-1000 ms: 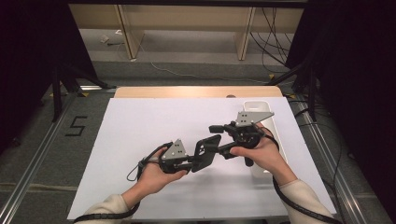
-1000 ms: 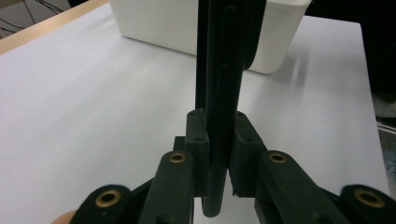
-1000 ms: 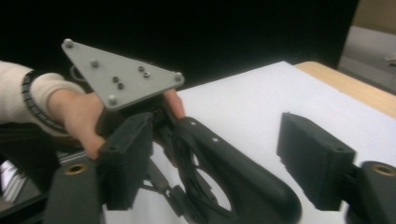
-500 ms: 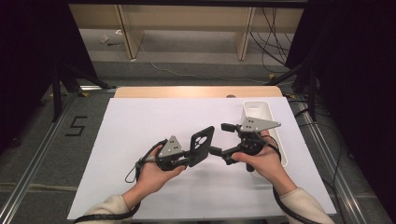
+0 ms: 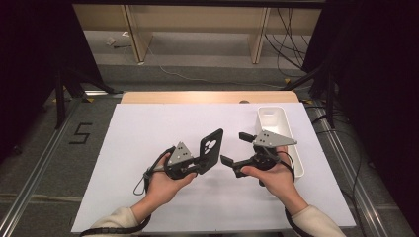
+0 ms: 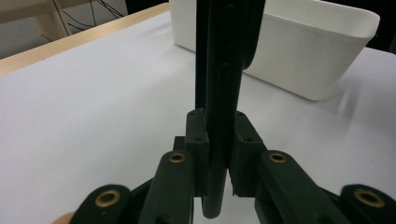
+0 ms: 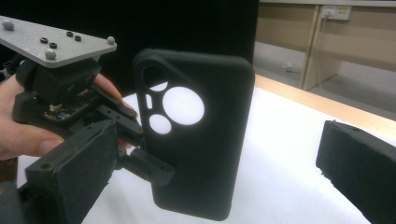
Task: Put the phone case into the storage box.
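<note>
Black and matte, a phone case (image 5: 211,148) was pinched edge-on between the pressed-together jaws of the left gripper (image 5: 197,165) and held upright above the white sheet (image 5: 148,138), camera cut-outs uppermost. The right gripper (image 5: 236,149) had just been opened wide, nothing lying between its jaws, and was held just beside the case, apart from it. A white bin (image 5: 276,123) stood near on the right. The step was judged a handover between grippers. The next move would call for the spread jaws to be brought around the case's free edge and closed before the left grip was released.
</note>
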A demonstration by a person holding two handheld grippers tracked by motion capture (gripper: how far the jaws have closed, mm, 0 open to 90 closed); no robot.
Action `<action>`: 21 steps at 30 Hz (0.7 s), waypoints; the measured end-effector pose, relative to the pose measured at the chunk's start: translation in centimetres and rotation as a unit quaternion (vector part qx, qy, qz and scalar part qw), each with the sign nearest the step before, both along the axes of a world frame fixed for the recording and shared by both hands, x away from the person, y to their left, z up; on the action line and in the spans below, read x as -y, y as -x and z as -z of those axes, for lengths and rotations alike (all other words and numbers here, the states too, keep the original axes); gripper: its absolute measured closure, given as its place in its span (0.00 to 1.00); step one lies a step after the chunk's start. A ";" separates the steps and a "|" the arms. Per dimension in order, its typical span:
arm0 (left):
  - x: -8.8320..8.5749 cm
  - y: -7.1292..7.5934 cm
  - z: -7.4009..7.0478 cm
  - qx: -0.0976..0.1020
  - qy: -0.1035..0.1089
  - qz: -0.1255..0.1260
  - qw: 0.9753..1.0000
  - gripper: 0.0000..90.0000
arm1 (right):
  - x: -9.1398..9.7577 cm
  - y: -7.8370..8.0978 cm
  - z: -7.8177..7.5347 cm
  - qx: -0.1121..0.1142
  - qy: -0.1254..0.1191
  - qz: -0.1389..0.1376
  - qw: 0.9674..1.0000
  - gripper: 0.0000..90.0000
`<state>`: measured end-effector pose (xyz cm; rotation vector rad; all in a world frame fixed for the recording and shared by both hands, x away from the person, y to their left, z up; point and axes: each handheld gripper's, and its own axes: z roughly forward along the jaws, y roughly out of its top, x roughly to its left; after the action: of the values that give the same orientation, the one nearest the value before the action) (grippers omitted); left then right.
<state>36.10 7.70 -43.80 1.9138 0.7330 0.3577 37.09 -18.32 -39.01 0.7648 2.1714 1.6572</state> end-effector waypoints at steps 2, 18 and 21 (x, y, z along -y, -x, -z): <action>0.1 0.0 0.0 -0.001 0.001 0.000 1.000 0.89 | -0.2 0.1 0.1 0.000 -0.002 0.006 1.000 0.01; 1.4 0.1 0.0 -0.001 -0.001 0.006 1.000 0.89 | -2.7 0.1 0.4 0.012 -0.018 0.047 0.999 0.01; 1.7 0.2 0.0 -0.001 0.000 0.008 1.000 0.89 | -3.1 -0.2 0.3 0.015 -0.020 0.056 0.998 0.01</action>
<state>35.91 6.02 -43.81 1.9185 0.7189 0.3459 37.24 -15.23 -39.35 0.8511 2.0409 1.6503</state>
